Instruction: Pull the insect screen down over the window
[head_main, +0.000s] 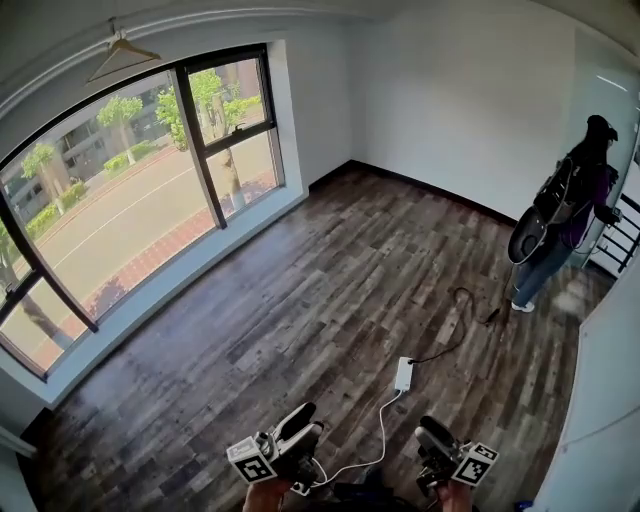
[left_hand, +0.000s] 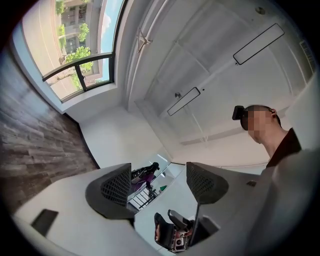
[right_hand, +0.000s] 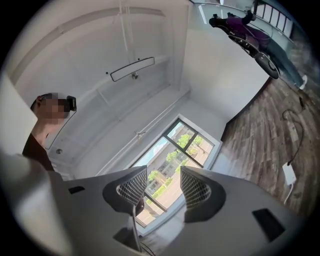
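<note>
Insect screen: not visible | left gripper (head_main: 303, 425), right gripper (head_main: 437, 440) — jaws apart, empty | cross to window (head_main: 130, 200), grip lower edge squarely

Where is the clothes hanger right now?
In the head view, the clothes hanger hangs at upper left, just above the top frame of the window.

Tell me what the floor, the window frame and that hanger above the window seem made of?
Floor: wood-grain planks, grey-brown, low sheen; solid wood or laminate, can't tell. Window frame: slim, dark, smooth bars, probably painted metal. Hanger: pale, thin arms, likely wood with a wire hook; too small to be sure.
</note>
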